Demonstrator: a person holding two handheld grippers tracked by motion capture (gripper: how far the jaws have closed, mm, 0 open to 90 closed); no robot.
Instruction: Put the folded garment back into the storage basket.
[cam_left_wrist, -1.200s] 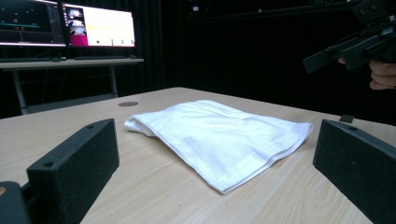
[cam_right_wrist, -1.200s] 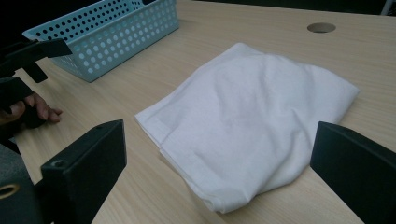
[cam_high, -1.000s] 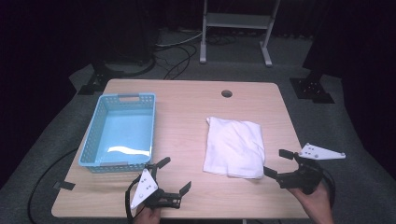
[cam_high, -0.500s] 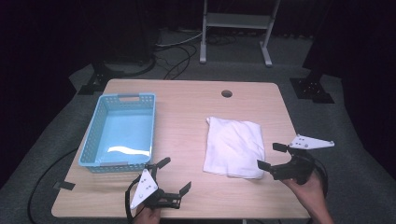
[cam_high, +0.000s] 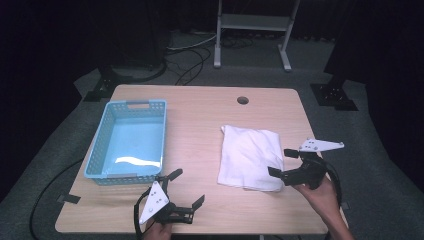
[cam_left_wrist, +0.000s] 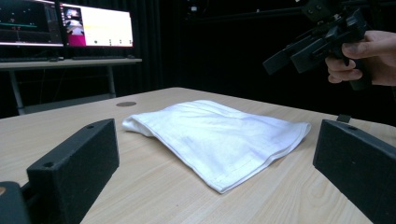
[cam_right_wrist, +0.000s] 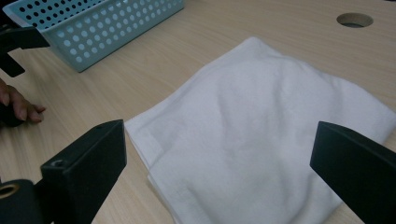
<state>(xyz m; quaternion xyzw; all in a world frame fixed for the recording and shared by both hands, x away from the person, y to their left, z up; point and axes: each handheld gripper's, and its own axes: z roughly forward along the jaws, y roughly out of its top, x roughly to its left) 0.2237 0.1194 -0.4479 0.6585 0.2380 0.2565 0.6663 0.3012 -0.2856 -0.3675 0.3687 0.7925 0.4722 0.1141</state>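
- High view: a folded white towel (cam_high: 250, 156) lies flat on the right half of the wooden counter (cam_high: 200, 112), well apart from the light-blue perforated basket (cam_high: 129, 141) that stands on the left half. The right gripper (cam_high: 283, 163) hangs at the towel's near right corner, jaws spread wide with nothing between them, one jaw tip over the cloth's edge. The person's right hand (cam_high: 320, 192) grips it from below. The left gripper (cam_high: 184, 189) sits low at the counter's near edge, just in front of the basket, jaws wide apart and empty. A round cable hole (cam_high: 243, 100) shows near the far edge.
- Left gripper view: looking along the counter (cam_left_wrist: 154, 186) between two widely spread black jaws, the towel (cam_left_wrist: 219, 135) lies ahead, its folded edges toward the camera. The right gripper (cam_left_wrist: 289, 51) is held in the air above the towel's far right side, in the person's hand (cam_left_wrist: 362, 58). Lit monitors (cam_left_wrist: 65, 23) stand on a desk behind.
- Right gripper view: the jaws stand wide to either side, and the towel (cam_right_wrist: 261, 135) lies between and below them, untouched as far as I can tell. The basket (cam_right_wrist: 102, 28) sits at the upper left, the cable hole (cam_right_wrist: 355, 19) at the upper right.
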